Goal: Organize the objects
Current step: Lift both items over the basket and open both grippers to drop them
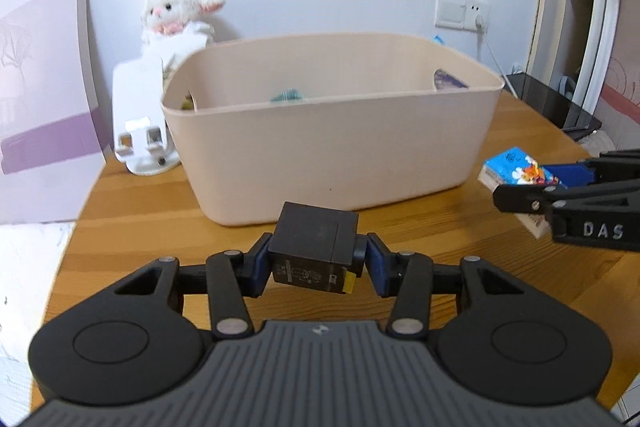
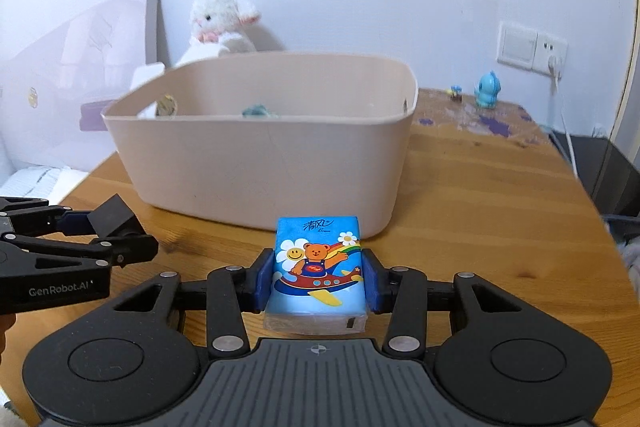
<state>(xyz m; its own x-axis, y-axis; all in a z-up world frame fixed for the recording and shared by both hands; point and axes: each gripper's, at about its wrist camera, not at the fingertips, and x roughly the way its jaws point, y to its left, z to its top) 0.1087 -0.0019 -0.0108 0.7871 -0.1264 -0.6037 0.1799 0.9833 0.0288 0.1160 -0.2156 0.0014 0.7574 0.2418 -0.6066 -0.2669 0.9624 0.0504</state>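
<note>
In the left wrist view, a white plush lamb point(image 1: 176, 7) sits in the upper left against the wall, with a white plastic stand point(image 1: 138, 115) below it on the wooden table point(image 1: 132, 211). At the centre stands the beige bin point(image 1: 328, 143), its rim showing a teal item point(image 1: 290, 95) inside. Low in the centre, the left gripper point(image 1: 316, 263) is clamped on a black cube-shaped adapter point(image 1: 312, 251), held clear of the tabletop just in front of the bin. At the right edge, the right gripper point(image 1: 516, 183) grips a blue tissue pack point(image 1: 516, 171).

In the right wrist view, the left gripper point(image 2: 116, 231) enters at the lower left with the adapter point(image 2: 110, 217) between its fingers. The bin point(image 2: 260, 147) fills the middle. Bottom centre, the right gripper point(image 2: 318, 275) is closed on the tissue pack point(image 2: 316, 267), its blue pads point(image 2: 265, 279) pressing both long sides. In the upper right, a blue figurine point(image 2: 486, 91) stands near a wall socket point(image 2: 532, 45).
</note>
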